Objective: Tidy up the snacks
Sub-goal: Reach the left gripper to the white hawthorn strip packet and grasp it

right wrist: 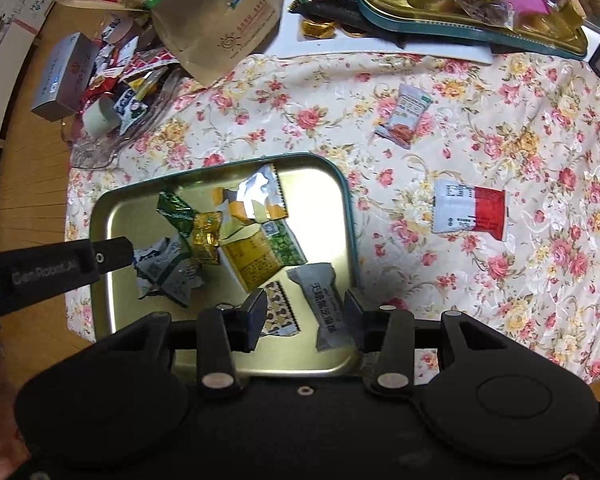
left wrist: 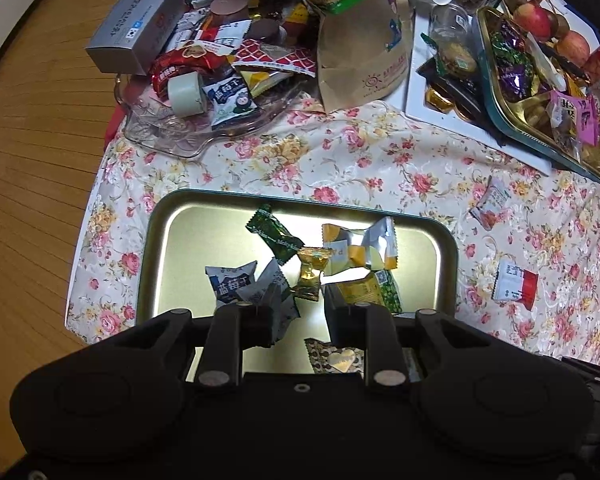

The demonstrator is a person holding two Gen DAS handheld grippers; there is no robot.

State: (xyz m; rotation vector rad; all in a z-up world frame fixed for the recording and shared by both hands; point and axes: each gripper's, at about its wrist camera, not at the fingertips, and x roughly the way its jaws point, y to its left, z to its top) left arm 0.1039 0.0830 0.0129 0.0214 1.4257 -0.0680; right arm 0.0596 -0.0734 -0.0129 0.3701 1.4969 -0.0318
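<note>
A gold tin tray (left wrist: 160,264) with a teal rim lies on the floral cloth and holds several wrapped snacks. My left gripper (left wrist: 298,320) hangs over its near half, open, with nothing between its fingers. One left finger (right wrist: 112,254) also shows in the right wrist view, above a grey-blue packet (right wrist: 164,272). My right gripper (right wrist: 306,318) is over the tray's (right wrist: 104,216) near right corner. A grey wrapped candy (right wrist: 320,300) lies in the tray between its open jaws, beside the right finger, and the pads are not pressing it. A red-and-white packet (right wrist: 470,212) and a white-orange packet (right wrist: 404,120) lie loose on the cloth.
A glass dish (left wrist: 172,140) piled with snacks, a silver box (left wrist: 136,28) and a brown paper bag (left wrist: 364,48) crowd the far left. A second tin (left wrist: 540,120) of sweets and apples (left wrist: 536,20) sit far right. Wooden floor (left wrist: 40,140) lies past the table's left edge.
</note>
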